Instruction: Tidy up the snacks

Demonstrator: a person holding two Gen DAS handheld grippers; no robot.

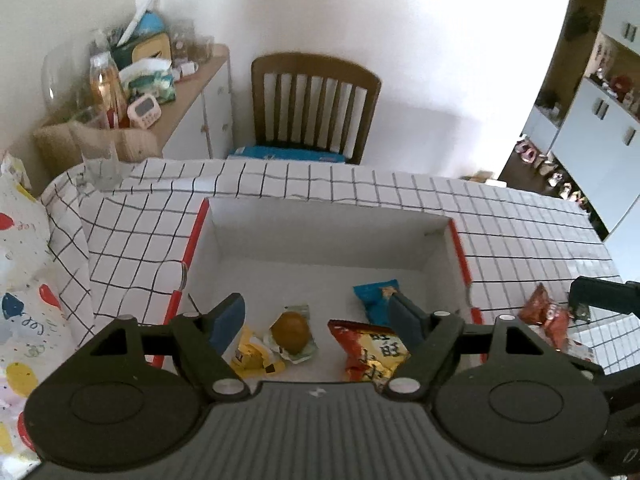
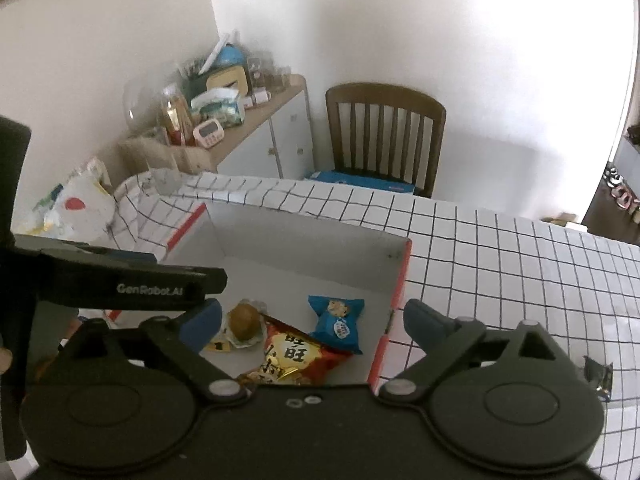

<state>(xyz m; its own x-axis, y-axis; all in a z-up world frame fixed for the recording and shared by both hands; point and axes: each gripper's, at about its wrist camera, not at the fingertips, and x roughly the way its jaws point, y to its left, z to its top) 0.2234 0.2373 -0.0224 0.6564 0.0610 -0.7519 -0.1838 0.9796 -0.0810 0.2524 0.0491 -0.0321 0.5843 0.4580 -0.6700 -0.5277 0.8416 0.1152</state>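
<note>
A white box with red edges [image 1: 320, 236] [image 2: 304, 240] sits on the checked tablecloth. Inside lie a blue packet [image 1: 374, 298] [image 2: 338, 322], a red and gold packet [image 1: 370, 354] [image 2: 294, 356], a wrapped brown bun [image 1: 291, 332] [image 2: 245, 322] and a yellow packet [image 1: 250, 356]. My left gripper [image 1: 316, 320] hangs open and empty above the box's near side. My right gripper [image 2: 312, 322] is open and empty above the box's right near corner. A red snack bag [image 1: 546, 314] lies on the cloth right of the box. A dark wrapper [image 2: 598, 376] lies at the right.
A wooden chair [image 1: 314, 104] [image 2: 384, 132] stands behind the table with a blue box on its seat. A cluttered sideboard [image 1: 132, 92] [image 2: 224, 120] stands at the back left. A patterned bag [image 1: 20, 280] lies at the left. The left gripper's body [image 2: 120, 284] crosses the right wrist view.
</note>
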